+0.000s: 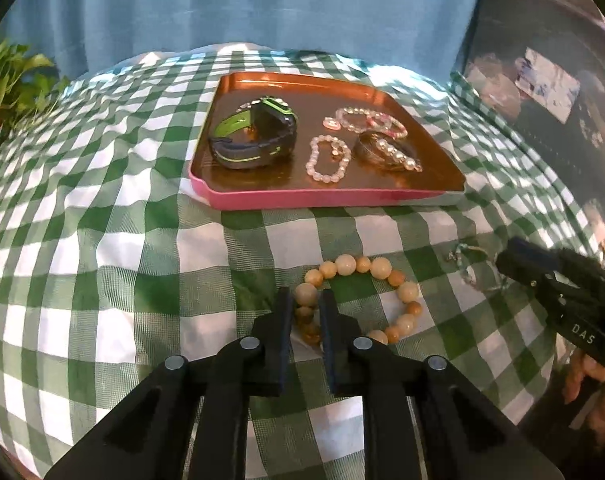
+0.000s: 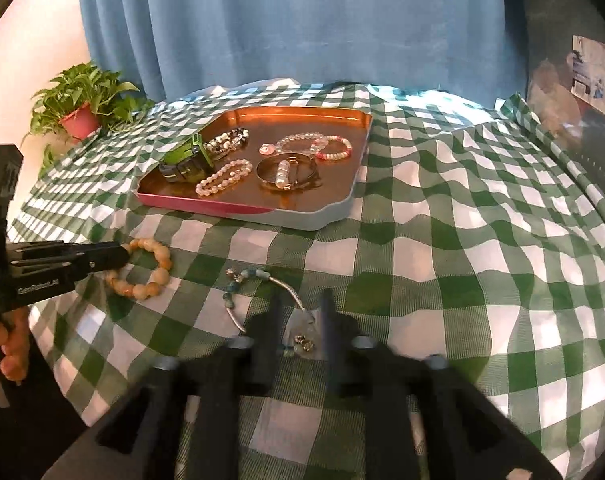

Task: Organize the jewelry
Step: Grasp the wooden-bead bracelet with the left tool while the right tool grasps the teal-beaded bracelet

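We seem to be in a home: green-checked tablecloth (image 2: 442,208), blue curtain (image 2: 302,20), potted plant (image 2: 82,100) in the corner.

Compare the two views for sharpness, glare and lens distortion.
Left wrist view: the left gripper and the bead bracelet are sharp; the check cloth bulges with fisheye curve. Right wrist view: the right gripper is smeared with blur, the tray glows orange at its far rim, and the wall at upper left is washed out.
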`<action>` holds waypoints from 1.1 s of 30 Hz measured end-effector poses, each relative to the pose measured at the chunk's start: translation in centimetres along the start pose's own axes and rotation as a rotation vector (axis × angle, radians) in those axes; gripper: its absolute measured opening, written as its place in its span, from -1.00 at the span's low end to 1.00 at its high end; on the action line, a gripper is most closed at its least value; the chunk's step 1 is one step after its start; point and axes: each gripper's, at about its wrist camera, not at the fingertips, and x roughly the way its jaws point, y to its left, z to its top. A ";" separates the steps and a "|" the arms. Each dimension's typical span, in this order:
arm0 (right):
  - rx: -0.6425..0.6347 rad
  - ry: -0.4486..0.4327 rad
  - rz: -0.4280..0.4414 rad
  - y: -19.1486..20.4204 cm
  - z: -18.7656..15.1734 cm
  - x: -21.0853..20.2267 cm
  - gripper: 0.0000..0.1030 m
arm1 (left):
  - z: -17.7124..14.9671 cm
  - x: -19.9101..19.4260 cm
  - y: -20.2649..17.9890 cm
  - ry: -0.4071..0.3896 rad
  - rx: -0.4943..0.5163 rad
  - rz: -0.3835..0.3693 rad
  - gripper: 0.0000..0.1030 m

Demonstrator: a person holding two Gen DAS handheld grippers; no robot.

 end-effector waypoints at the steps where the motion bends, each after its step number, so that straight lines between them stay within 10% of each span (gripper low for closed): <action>1: -0.008 -0.002 0.004 0.1 0.0 0.1 -0.23 | 0.0 0.0 -0.2 0.007 0.011 -0.001 -0.52; 5: -0.068 0.004 0.007 1.1 0.0 0.5 0.05 | -0.3 -0.6 -1.6 0.058 0.064 -0.028 0.43; 12: -0.117 0.058 0.068 2.1 -0.3 1.5 0.17 | -0.3 0.0 -2.9 0.047 0.126 -0.028 0.59; 13: -0.118 0.062 0.070 2.1 -0.3 1.6 0.17 | -0.2 0.0 -2.9 0.042 0.131 -0.033 0.56; 16: -0.127 0.059 0.029 2.1 -0.2 1.7 -0.33 | -0.1 0.0 -2.8 0.002 0.129 0.011 -0.49; 17: -0.131 0.055 -0.004 2.0 -0.1 1.7 -0.79 | 0.1 0.0 -2.5 0.002 0.100 0.011 -0.49; 21: -0.075 0.067 0.020 1.1 0.1 1.7 -0.85 | 0.0 -0.3 -1.8 -0.007 0.064 -0.056 -0.57; 22: -0.063 0.063 0.028 1.0 0.1 1.6 -0.87 | 0.1 -0.9 -1.8 -0.026 0.062 -0.070 -0.97; 33: -0.042 0.025 0.088 1.2 -0.5 -0.2 -0.87 | -0.3 -1.5 -0.2 0.009 -0.028 -0.094 -0.91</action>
